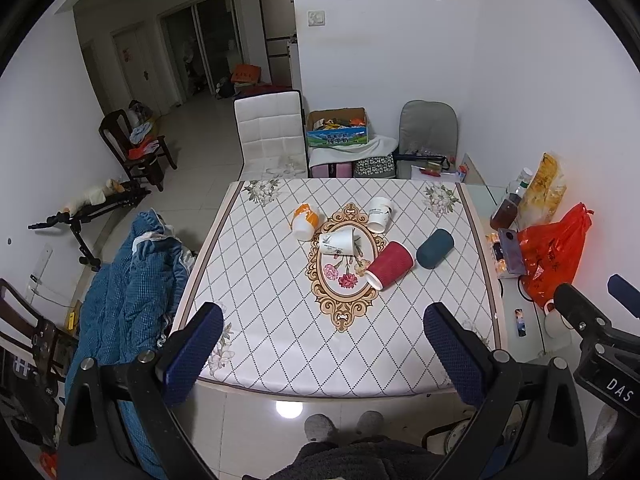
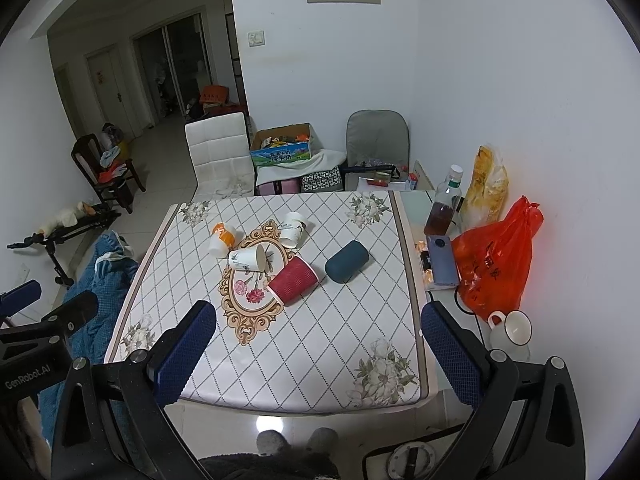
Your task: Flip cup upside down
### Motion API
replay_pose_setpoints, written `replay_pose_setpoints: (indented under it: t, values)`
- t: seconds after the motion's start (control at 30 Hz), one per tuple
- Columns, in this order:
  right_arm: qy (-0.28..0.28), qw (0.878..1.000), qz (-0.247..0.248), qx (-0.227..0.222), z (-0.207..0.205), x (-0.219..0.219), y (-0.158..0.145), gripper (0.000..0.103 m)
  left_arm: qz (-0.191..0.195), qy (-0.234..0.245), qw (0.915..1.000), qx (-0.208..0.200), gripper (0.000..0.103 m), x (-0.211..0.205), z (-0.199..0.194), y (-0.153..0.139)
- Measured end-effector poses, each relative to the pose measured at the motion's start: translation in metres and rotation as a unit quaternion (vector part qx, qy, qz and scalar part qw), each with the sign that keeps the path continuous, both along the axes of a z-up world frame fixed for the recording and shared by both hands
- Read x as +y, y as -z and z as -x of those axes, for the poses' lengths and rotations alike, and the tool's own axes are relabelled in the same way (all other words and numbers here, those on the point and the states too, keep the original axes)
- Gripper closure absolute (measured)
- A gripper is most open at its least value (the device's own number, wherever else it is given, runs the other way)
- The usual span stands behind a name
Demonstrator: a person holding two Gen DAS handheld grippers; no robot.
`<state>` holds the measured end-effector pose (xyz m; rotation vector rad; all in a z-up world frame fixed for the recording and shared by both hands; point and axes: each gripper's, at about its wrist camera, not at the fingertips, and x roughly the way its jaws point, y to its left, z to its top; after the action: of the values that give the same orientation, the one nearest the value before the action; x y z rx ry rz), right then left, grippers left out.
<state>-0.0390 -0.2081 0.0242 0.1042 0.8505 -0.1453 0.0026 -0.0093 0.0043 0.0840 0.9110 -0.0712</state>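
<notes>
The left gripper [image 1: 324, 356] hangs above the near edge of the worktop [image 1: 280, 340], its blue-padded fingers [image 1: 192, 356] spread wide with nothing between them. The right gripper [image 2: 316, 356] hangs likewise beside it, jaws wide apart and empty.

Five cups lie on their sides around the gold-framed flower medallion [image 1: 344, 268] printed on the cloth. The red ribbed cup [image 1: 390, 266] rests on the medallion's right rim, mouth toward the near edge. The dark teal cup [image 1: 435, 248] lies just right of it. A white printed cup [image 1: 338, 241] lies across the medallion's top, an orange-and-white cup [image 1: 305, 222] to its upper left, and another white cup [image 1: 380, 214] to its upper right.

Only the right wrist view shows a white mug [image 2: 514, 330] standing upright well right of the medallion, off the cloth, below an orange plastic bag [image 2: 496, 256]; its inside looks bare.
</notes>
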Motion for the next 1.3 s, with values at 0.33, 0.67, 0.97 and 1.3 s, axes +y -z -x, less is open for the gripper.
replay_pose_setpoints:
  t: [0.33, 0.67, 0.97, 1.3]
  values:
    - [-0.001, 1.000, 0.000, -0.002, 0.002, 0.002, 0.000, 0.000, 0.003, 0.002, 1.0000, 0.000, 0.000, 0.001, 0.001, -0.004]
    - [-0.002, 1.000, -0.003, -0.008, 0.004, 0.002, -0.013, 0.000, 0.002, 0.003, 1.0000, -0.006, 0.000, 0.002, 0.004, -0.011]
    - [-0.002, 1.000, -0.005, -0.013, 0.011, 0.001, -0.019, 0.000, 0.004, 0.000, 0.9999, -0.014, 0.000, 0.007, 0.014, -0.016]
    - [-0.003, 1.000, -0.003, -0.015, 0.012, 0.003, -0.020, 0.000, 0.004, 0.000, 0.9999, -0.014, 0.000, 0.007, 0.014, -0.017]
